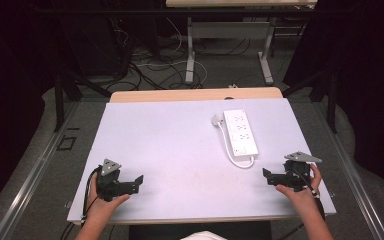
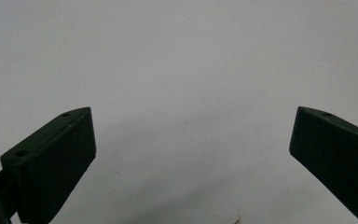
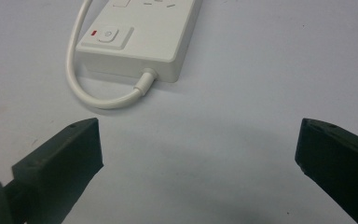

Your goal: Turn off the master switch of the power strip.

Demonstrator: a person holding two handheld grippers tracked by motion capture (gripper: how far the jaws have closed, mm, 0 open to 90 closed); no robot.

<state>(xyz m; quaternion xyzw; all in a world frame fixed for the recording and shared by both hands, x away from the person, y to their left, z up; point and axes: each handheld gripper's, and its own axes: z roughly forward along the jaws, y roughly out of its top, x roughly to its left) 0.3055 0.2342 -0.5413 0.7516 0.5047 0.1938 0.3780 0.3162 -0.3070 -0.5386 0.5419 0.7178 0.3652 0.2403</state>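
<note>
A white power strip [image 1: 240,131] lies on the white table [image 1: 170,150] at the right of centre, its short cable [image 1: 227,145] looping from the near end round to a white plug [image 1: 216,119] beside its far end. In the right gripper view the strip's switch end [image 3: 140,39] and cable loop [image 3: 81,79] lie just ahead of the jaws. My right gripper [image 1: 266,175] rests near the front right edge, open and empty [image 3: 198,149]. My left gripper [image 1: 139,181] rests near the front left edge, open over bare table [image 2: 193,140].
Beyond the table's far edge the floor holds tangled cables [image 1: 155,65] and the legs of another table [image 1: 190,50]. A hand holds each gripper at the table's front edge.
</note>
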